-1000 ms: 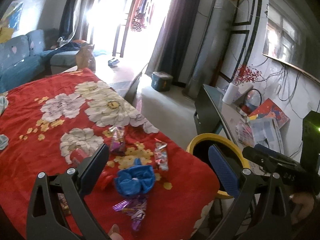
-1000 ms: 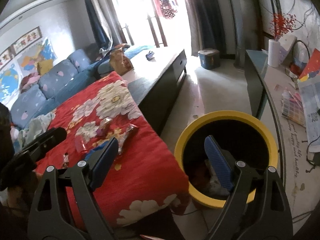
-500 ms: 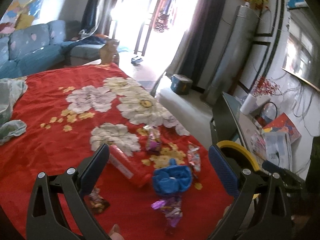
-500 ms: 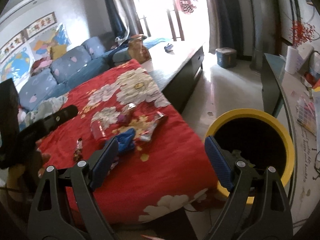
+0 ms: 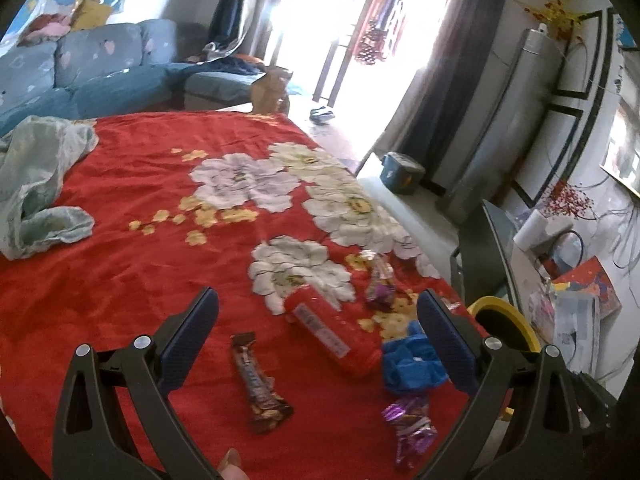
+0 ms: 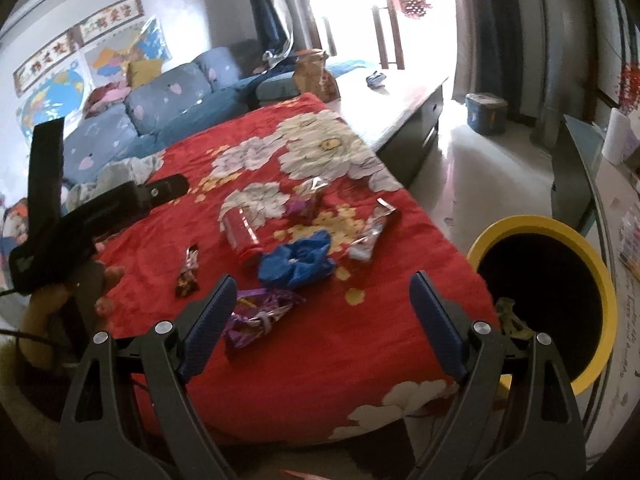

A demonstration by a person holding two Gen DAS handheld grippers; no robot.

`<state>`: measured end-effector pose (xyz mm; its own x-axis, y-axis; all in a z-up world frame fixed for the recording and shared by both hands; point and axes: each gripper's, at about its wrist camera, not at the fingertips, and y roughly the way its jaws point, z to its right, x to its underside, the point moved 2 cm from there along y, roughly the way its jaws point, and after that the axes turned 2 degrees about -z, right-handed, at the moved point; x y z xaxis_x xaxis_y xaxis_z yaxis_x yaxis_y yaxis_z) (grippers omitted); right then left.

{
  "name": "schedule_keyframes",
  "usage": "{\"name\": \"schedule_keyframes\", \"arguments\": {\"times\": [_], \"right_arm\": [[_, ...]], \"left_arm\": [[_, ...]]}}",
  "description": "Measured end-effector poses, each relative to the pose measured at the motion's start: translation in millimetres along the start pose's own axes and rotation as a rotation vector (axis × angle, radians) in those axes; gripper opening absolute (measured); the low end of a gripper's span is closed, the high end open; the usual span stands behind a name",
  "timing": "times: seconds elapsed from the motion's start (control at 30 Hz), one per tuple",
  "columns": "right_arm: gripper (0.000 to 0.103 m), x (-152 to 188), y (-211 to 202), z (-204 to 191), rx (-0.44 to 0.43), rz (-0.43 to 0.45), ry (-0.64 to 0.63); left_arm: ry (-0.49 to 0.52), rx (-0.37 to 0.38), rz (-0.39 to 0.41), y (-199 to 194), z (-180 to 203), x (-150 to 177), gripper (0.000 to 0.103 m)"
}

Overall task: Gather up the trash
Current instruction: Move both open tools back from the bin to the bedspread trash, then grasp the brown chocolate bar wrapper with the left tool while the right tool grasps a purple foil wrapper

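Several pieces of trash lie between your left tongs [image 5: 318,328], which are spread and empty: a chocolate bar wrapper [image 5: 258,384] nearest, a red can [image 5: 332,332] beyond.

From your right tongs [image 6: 320,320], also wide and empty, a purple wrapper [image 6: 260,314] sits just ahead-left and the yellow bin [image 6: 600,276] to the right. You're in the approach; next, lower onto one piece and clench.

Open red cloth [image 5: 120,280] left, wrappers [image 5: 262,384] crowding right

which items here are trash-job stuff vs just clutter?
Job: brown candy bar wrapper, red can, crumpled blue wad, purple foil wrappers, silver snack wrapper, yellow-rimmed bin.
Clutter: pale green cloth, paper roll, blue sofa.
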<state>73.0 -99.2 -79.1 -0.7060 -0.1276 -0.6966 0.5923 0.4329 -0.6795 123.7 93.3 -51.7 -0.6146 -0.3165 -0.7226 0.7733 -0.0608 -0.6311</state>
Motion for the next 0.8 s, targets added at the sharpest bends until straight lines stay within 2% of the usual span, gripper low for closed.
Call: {"name": "schedule_keyframes", "arguments": {"times": [0.13, 0.37, 0.53, 0.6, 0.8], "right_arm": [[0.080, 4, 8, -12, -0.010, -0.021, -0.023], [0.080, 13, 25, -26, -0.035, -0.074, -0.041], [0.079, 20, 37, -35, -0.050, -0.109, -0.054], [0.076, 23, 43, -38, -0.057, -0.128, -0.056], [0.064, 30, 56, -41, -0.088, -0.175, -0.040]], "left_arm": [[-0.012, -0.026, -0.014, 3, -12, 1, 0.096], [-0.032, -0.084, -0.090, 12, -34, 15, 0.096], [-0.066, -0.075, -0.134, 21, -45, 23, 0.094], [-0.065, -0.070, -0.147, 24, -45, 26, 0.081], [-0.064, -0.049, -0.203, 37, -42, 37, 0.062]]}}
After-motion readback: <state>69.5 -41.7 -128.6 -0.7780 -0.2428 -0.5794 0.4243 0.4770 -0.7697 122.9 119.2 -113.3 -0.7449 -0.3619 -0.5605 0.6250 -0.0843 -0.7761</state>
